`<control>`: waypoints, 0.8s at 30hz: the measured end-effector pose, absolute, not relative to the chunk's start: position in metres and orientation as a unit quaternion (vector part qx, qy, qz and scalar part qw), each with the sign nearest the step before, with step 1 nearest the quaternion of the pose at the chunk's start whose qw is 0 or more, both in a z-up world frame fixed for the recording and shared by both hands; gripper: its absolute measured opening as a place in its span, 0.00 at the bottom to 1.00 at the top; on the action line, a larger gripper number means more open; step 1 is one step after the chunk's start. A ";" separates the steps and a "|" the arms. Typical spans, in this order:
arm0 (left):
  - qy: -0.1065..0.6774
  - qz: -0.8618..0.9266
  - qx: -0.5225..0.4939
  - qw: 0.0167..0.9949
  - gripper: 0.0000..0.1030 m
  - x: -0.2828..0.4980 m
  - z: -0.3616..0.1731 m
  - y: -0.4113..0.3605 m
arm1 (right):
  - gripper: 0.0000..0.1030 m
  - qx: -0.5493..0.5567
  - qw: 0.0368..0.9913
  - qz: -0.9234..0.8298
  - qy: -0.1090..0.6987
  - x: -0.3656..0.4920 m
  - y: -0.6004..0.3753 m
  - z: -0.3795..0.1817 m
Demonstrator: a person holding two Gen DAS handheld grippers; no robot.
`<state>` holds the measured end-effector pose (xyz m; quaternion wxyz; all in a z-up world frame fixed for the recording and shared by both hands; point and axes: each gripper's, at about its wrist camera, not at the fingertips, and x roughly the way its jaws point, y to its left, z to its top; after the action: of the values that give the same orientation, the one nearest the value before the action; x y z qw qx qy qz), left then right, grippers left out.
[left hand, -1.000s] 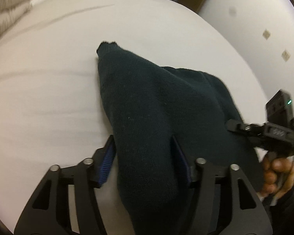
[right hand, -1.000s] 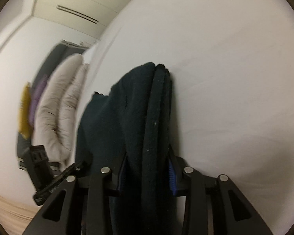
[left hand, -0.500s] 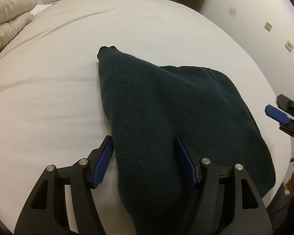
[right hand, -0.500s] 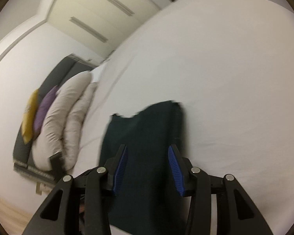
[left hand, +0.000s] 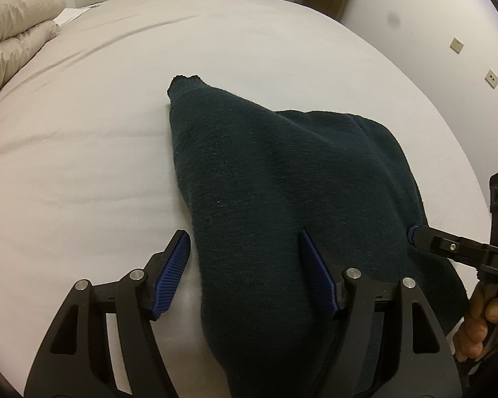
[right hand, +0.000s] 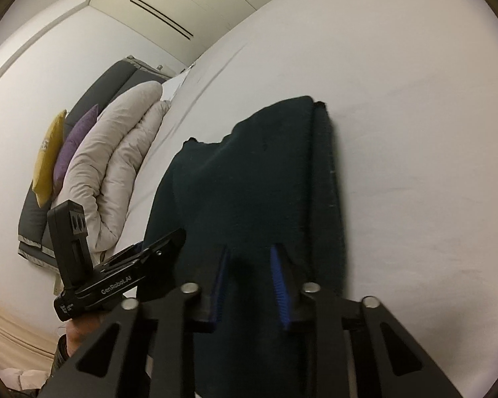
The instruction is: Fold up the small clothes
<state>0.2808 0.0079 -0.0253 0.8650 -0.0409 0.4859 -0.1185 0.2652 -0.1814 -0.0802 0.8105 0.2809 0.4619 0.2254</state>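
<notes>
Whereas half a second ago stood spread and drawn back clear of the cloth, now sits the right gripper (right hand: 249, 248) down on the near edge of the dark green garment (left hand: 282, 172), having just been closing, with a pinch of knit bunched between the blue pads. Reads as clamped on that edge. On the other side, has just been opening the left gripper (left hand: 242, 235) wider: straddles the garment's near left ridge, left pad standing clear over the sheet, right pad lying along the fabric without squeezing – a release, not a hold.

Lies spread on the white bed (left hand: 83, 152), near its front edge, tapering to a ragged point further up the mattress and doubled along the right side as seen from the right wrist. Points, by my reading, to one fold laid down and let go, and to the right side taken up afresh – probably for the next fold across.

Counted:
- one garment, one bed
- two grippers, one gripped, one loose
- two hands showing in part, the right hand (left hand: 481, 325) and the left hand (right hand: 79, 331)
- one beige duvet (right hand: 116, 152), bundled at the head
- two cushions, yellow cushion (right hand: 48, 156) and purple cushion (right hand: 74, 142)
- two wall sockets (left hand: 456, 44)
</notes>
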 end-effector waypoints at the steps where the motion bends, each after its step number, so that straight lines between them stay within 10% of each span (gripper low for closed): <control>1: 0.486 -0.118 -0.041 0.865 0.68 0.281 -0.026 0.008 | 0.07 0.276 0.814 0.222 0.461 0.265 -0.182 -0.083; 24: 0.447 -0.068 0.038 0.891 0.73 0.297 0.003 -0.015 | 0.00 0.347 0.800 0.246 0.422 0.258 -0.204 -0.109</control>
<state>0.2972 -0.0147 0.0030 0.8909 0.0383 0.4474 -0.0677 0.2583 -0.2045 -0.1092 0.8004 0.3473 0.4221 0.2461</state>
